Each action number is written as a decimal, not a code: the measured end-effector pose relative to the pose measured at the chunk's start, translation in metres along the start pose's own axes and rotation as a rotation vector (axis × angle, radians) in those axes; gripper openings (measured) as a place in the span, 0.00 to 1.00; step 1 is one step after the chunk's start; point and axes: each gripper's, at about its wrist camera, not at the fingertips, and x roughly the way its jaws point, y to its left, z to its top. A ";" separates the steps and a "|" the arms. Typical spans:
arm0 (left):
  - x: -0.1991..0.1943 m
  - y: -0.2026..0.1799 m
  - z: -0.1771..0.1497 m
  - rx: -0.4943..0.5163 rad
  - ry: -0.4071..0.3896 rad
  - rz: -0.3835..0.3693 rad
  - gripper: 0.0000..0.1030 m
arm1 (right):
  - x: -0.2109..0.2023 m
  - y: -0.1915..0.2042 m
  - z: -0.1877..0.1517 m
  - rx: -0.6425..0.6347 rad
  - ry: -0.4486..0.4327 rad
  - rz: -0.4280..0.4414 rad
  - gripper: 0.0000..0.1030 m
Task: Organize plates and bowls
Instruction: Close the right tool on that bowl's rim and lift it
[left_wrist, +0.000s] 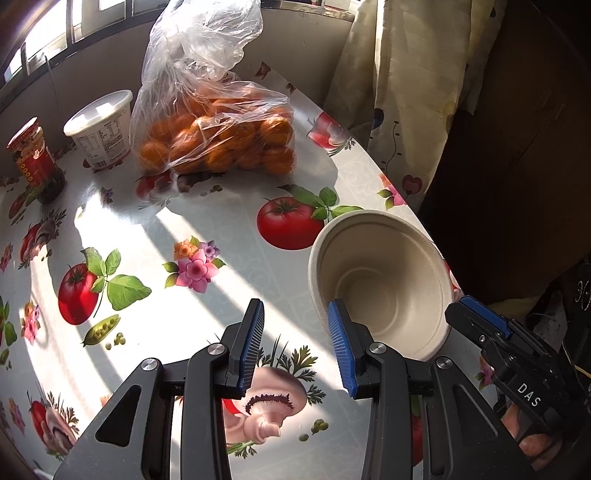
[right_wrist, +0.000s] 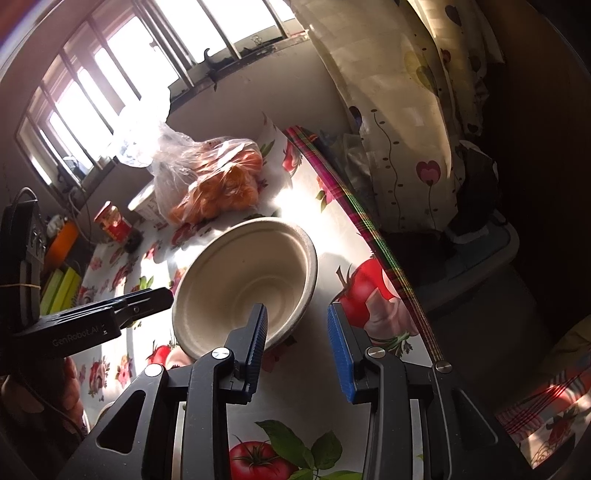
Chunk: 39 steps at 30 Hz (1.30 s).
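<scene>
at the bottom of the left wrist view, the left black two-finger gripper with blue ribbed pads (left_wrist: 295, 343) stands with its jaws apart and nothing between them, over a table covered in a white oilcloth printed with tomatoes, flowers and mushrooms (left_wrist: 155, 236). one beige moulded-fibre bowl (left_wrist: 380, 280) sits at the lower right of that frame, near the table's edge, upright and empty; the left gripper's right pad overlaps its near rim in the picture, and whether they touch cannot be told. the right black two-finger gripper with blue pads (right_wrist: 295, 343) fills the bottom of its own view, jaws also spread and holding nothing, the bowl (right_wrist: 243, 280) just beyond its left pad. in the upper part of the left view stand three other things: one clear plastic bag holding many small oranges (left_wrist: 218, 136), one white lidded plastic tub (left_wrist: 101, 129) with contents hidden, and one dark jar with a red label (left_wrist: 37, 162) at far left.
</scene>
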 end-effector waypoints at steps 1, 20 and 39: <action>0.000 0.000 0.000 0.002 -0.001 -0.001 0.37 | 0.001 -0.001 0.000 0.001 0.001 0.003 0.33; 0.007 -0.001 0.000 -0.001 0.004 -0.004 0.18 | 0.009 0.001 0.002 0.002 0.016 0.032 0.20; 0.006 -0.003 -0.001 -0.001 0.006 -0.017 0.10 | 0.010 0.003 -0.001 -0.008 0.015 0.032 0.10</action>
